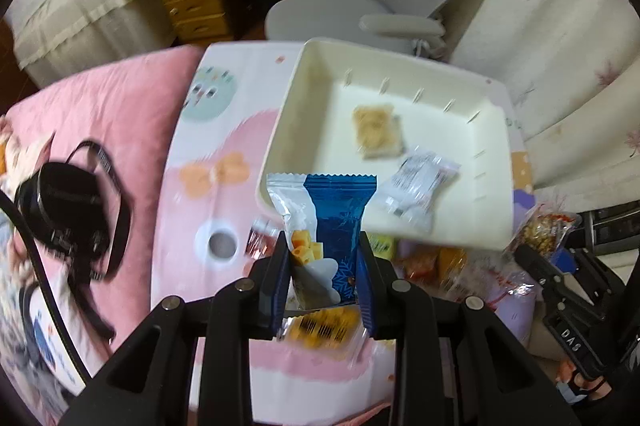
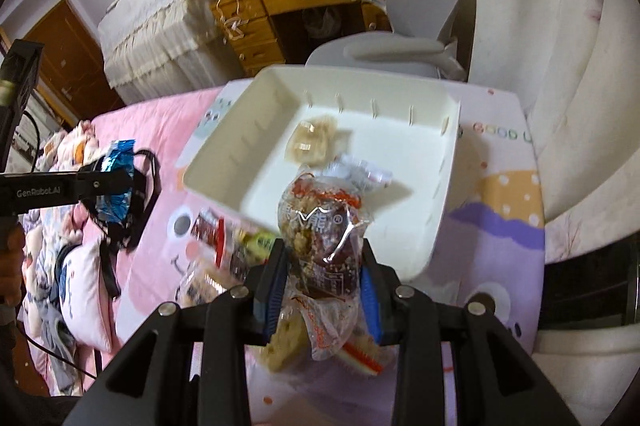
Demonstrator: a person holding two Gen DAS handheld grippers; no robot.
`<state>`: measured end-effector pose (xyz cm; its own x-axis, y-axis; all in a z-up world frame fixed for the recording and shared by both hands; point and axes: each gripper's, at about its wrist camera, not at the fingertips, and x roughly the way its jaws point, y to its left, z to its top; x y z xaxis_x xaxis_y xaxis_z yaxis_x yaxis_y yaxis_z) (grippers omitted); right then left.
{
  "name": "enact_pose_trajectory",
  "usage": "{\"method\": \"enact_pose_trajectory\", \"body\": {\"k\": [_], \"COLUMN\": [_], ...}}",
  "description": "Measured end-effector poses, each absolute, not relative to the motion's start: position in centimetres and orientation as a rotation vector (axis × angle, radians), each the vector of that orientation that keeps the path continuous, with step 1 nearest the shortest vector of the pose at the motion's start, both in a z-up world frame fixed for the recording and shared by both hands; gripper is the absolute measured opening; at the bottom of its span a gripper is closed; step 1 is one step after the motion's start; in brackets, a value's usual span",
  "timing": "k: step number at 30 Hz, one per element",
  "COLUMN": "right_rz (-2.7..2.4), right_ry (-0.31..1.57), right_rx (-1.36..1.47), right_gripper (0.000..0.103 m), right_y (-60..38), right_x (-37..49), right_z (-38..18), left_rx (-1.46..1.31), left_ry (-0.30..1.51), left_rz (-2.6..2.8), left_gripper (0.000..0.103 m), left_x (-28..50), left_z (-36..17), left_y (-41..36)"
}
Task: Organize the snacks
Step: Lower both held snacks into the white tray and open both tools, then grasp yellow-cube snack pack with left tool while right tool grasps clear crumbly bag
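White bin [image 1: 288,114] holds two snacks; left gripper [image 1: 324,266] clamps a blue packet [image 1: 340,218], right gripper [image 2: 324,266] a nut bar [image 2: 320,226]; pile [image 2: 224,254] remains.

A: What colour is the tray [image 1: 280,130]?

B: Cream, plain. In it lie a tan biscuit [image 1: 376,130] and a clear-and-white printed wrapper [image 1: 416,186].

A: And the packet [image 1: 328,222]?

B: Blue and silver, with yellow cubes printed on it. The other packet [image 2: 320,226] is clear with red print over brown contents.

A: The bedding?

B: A pink quilt [image 1: 120,98]; the mat [image 2: 496,226] is white with pink, orange and purple cartoon shapes.
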<state>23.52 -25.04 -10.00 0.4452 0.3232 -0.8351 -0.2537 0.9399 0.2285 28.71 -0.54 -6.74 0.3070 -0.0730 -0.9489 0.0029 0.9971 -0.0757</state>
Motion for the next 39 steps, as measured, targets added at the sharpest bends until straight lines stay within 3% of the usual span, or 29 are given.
{"method": "enact_pose_trajectory", "body": {"k": [13,16,17,18,35,39], "right_rz": [0.267,0.249,0.243,0.239,0.230,0.244], "right_ry": [1.032,1.050,1.055,1.057,1.036,1.038], "right_rx": [0.133,0.139,0.146,0.154,0.185,0.198], "right_gripper": [0.035,0.036,0.037,0.039,0.041,0.041], "right_y": [-26.3,-26.4,-26.5,-26.6,-28.0,-28.3], "right_x": [26.2,26.6,26.7,26.7,23.5,22.1], "right_z": [-11.4,-11.9,-12.1,-12.2,-10.9,-10.6], "left_rx": [-0.043,-0.025,-0.023,-0.015,0.015,0.007], "left_ry": [1.223,1.237,1.241,1.247,1.254,1.249], "left_rz": [-0.258,-0.263,-0.268,-0.275,-0.221,-0.200], "left_gripper": [0.028,0.041,0.054,0.057,0.059,0.065], "left_x": [34.2,34.7,34.7,34.7,31.0,28.8], "left_z": [-8.5,-9.3,-9.4,-9.5,-7.9,-7.2], "left_y": [-3.6,-4.3,-4.5,-4.7,-4.6,-4.1]}}
